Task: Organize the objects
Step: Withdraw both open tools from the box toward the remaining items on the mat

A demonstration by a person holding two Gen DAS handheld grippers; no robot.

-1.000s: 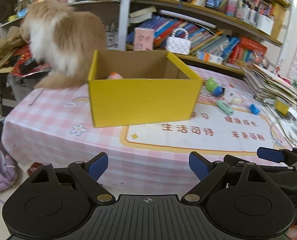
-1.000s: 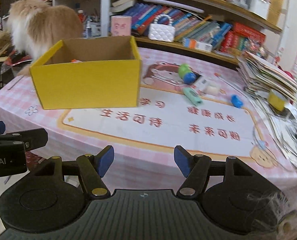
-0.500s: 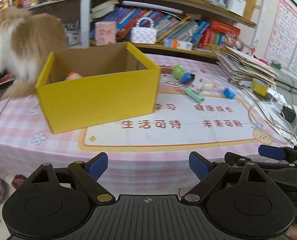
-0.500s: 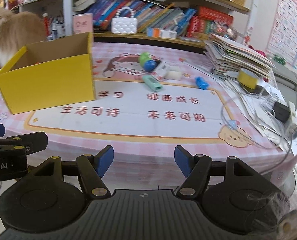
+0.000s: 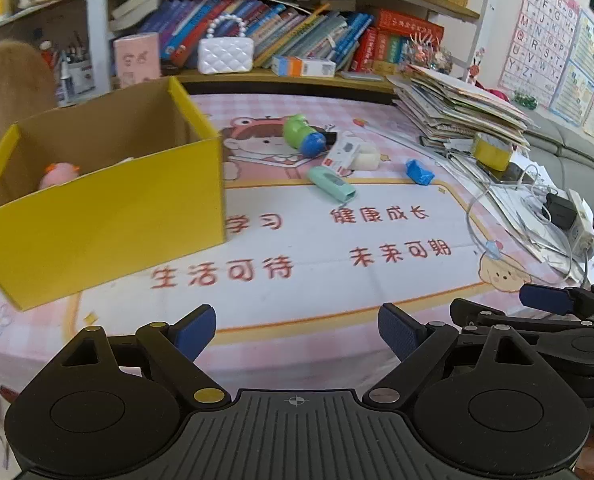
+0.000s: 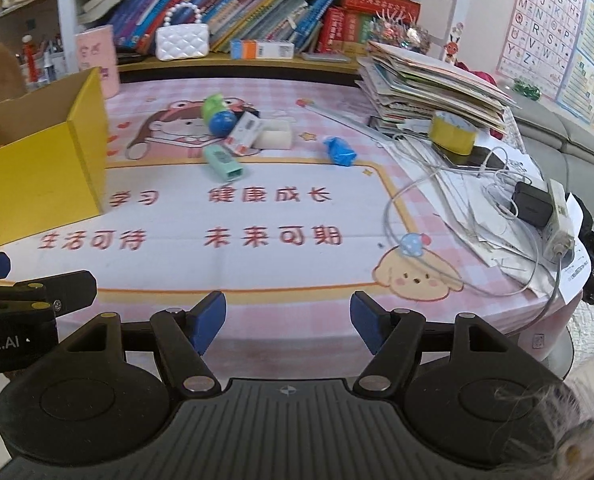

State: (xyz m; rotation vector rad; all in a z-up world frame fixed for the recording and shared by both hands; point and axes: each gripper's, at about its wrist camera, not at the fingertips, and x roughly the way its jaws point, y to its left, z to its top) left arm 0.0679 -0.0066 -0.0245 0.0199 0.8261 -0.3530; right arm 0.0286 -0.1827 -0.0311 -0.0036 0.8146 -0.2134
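Apparently both grippers (image 5: 297, 330) (image 6: 288, 326) hang empty

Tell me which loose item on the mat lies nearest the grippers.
The mint green stick. It lies at the near edge of the cluster; the blue wrapper, white block and green-blue toy lie farther back.

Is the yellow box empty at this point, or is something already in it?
Not empty. The left wrist view looks into the open-topped yellow box and shows a pink toy inside, against the near wall. Anything else inside is hidden.

tablecloth (image 6: 257, 216): 健康成长, 未来可期 | wall poster (image 6: 537, 12): alphabet letters | left gripper (image 6: 1, 344): "bot.AI"
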